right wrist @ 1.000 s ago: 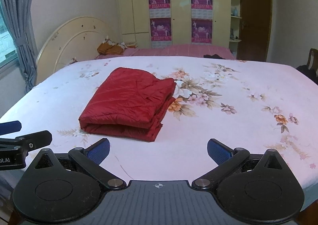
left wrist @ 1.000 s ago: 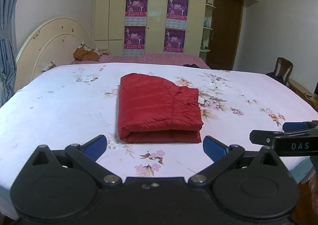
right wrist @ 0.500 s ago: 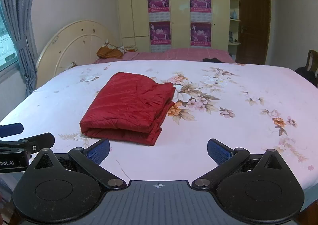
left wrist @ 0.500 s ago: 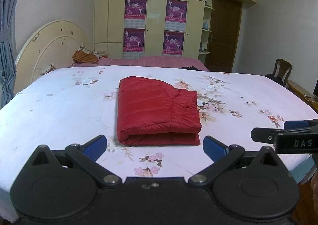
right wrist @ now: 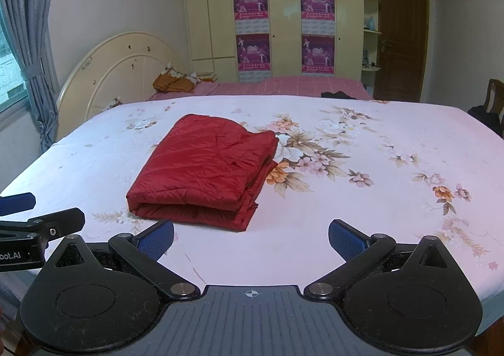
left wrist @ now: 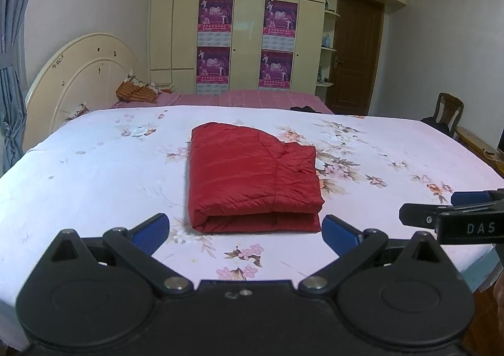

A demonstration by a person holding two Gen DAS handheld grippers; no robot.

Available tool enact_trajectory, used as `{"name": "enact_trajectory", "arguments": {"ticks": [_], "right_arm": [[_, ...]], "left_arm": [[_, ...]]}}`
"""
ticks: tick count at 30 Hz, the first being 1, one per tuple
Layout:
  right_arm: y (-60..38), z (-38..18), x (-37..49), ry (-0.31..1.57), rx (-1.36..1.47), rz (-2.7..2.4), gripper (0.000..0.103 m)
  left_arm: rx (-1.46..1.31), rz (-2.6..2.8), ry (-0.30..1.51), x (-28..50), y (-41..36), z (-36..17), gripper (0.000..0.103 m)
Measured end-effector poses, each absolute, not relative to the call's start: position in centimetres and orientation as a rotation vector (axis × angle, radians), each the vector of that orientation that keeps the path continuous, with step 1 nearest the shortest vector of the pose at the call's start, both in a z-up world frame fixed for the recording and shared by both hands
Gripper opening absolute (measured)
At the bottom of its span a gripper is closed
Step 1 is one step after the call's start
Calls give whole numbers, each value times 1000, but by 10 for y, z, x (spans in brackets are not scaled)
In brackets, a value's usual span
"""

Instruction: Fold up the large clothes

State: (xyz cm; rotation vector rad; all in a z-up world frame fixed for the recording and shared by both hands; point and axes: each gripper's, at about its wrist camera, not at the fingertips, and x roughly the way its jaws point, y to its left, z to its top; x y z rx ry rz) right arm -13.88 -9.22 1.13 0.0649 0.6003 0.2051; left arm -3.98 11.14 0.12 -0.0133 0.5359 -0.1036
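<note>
The red jacket (left wrist: 255, 176) lies folded into a thick rectangular bundle on the floral bedsheet (left wrist: 94, 173), a little left of the bed's middle and close to the near edge, with its rounded fold facing the cameras and its layered open edges on the right side. Judged from how it lies, the folding looks finished or nearly so, and the main risk is that the bundle comes undone: the fabric looks slick and puffy, so the top layers could spring or slide apart, most likely along the right edge, where the stacked layers already show unevenly in the right wrist view (right wrist: 201, 167). A second risk would come from any further touch; a finger dragged across the top could pull the upper layer off the lower one, or shove the whole bundle along the smooth sheet and wrinkle it. Pinching only the uppermost layer would lift it and open the fold. The left gripper (left wrist: 245, 228) hangs above the near edge of the bed, just short of the jacket, its jaws spread wide and its blue pads (left wrist: 151, 230) holding and touching nothing. The right gripper (right wrist: 250, 238) is beside it, to the right and likewise short of the bundle, jaws equally wide, empty, its pads (right wrist: 346, 239) clear of the fabric and the sheet.
</note>
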Motion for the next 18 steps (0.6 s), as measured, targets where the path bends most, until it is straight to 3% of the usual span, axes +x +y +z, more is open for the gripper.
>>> {"name": "enact_trajectory", "arguments": {"ticks": [18], "right_arm": [[-90,13,-134,600,58,195,103]], "left_arm": [[-7,-108,530,-37,116,1,103]]}}
